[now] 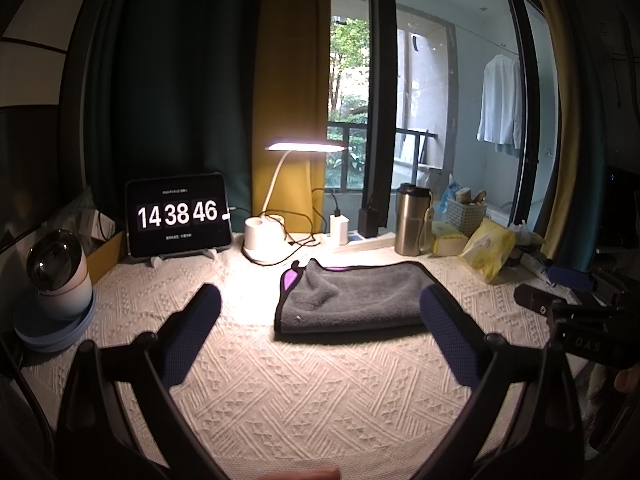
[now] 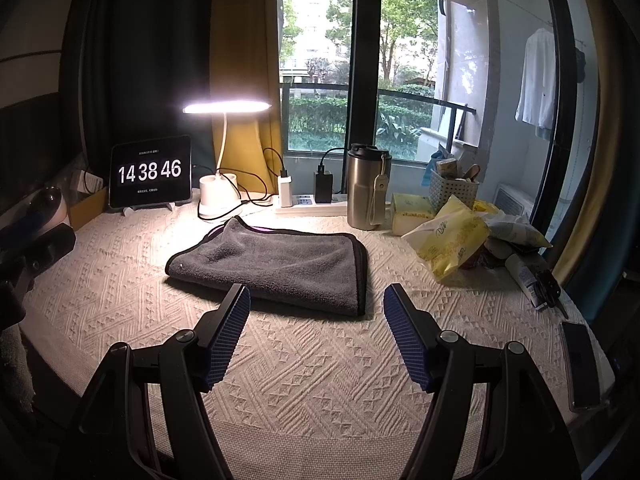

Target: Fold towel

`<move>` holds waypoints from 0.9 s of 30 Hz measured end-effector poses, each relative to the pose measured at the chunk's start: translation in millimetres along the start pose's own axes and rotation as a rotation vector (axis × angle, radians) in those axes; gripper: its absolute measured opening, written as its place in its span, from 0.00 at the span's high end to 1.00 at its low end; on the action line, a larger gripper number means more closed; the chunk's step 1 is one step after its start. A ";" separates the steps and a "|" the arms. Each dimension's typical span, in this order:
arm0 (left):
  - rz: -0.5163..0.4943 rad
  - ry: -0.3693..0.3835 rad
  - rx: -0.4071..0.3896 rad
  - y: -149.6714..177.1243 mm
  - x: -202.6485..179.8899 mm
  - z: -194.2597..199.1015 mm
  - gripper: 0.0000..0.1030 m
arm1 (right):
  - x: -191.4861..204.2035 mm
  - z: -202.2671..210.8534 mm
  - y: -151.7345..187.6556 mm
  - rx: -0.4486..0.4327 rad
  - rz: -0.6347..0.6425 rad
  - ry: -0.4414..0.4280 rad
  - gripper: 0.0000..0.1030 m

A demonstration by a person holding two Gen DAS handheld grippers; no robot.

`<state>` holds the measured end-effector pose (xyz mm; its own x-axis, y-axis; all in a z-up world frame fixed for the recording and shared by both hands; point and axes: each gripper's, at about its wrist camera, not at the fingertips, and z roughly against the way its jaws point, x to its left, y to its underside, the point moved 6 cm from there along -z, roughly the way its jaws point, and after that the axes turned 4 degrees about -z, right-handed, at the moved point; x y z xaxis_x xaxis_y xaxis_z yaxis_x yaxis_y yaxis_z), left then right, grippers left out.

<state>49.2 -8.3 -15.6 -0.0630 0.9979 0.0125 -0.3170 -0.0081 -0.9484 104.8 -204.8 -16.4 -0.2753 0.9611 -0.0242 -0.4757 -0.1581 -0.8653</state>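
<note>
A grey towel (image 1: 352, 298) with black edging and a purple underside lies folded into a thick rectangle on the cream textured tablecloth (image 1: 280, 392); it also shows in the right wrist view (image 2: 276, 266). Its far left corner is turned up, showing purple. My left gripper (image 1: 320, 296) is open and empty, held above the cloth just in front of the towel. My right gripper (image 2: 316, 294) is open and empty, near the towel's front edge. The right gripper's body shows at the right edge of the left wrist view (image 1: 576, 316).
At the back stand a tablet clock (image 1: 178, 216), a lit desk lamp (image 1: 264, 240), a power strip (image 2: 312, 204), a steel tumbler (image 2: 366, 188), a basket (image 2: 452, 190) and yellow packets (image 2: 452, 246). A round camera (image 1: 60, 276) sits left, a phone (image 2: 580, 364) right.
</note>
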 end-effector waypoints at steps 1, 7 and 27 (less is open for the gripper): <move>0.001 -0.001 0.000 0.1 0.3 0.1 0.02 | 0.2 -0.2 -0.1 0.000 0.000 0.000 0.29; 0.000 0.000 0.001 0.1 0.4 0.0 0.02 | 0.1 -0.4 0.0 0.001 0.000 0.000 0.30; 0.005 -0.011 0.026 7.3 3.5 -7.0 0.02 | -2.6 -11.1 6.2 0.020 -0.008 -0.004 0.29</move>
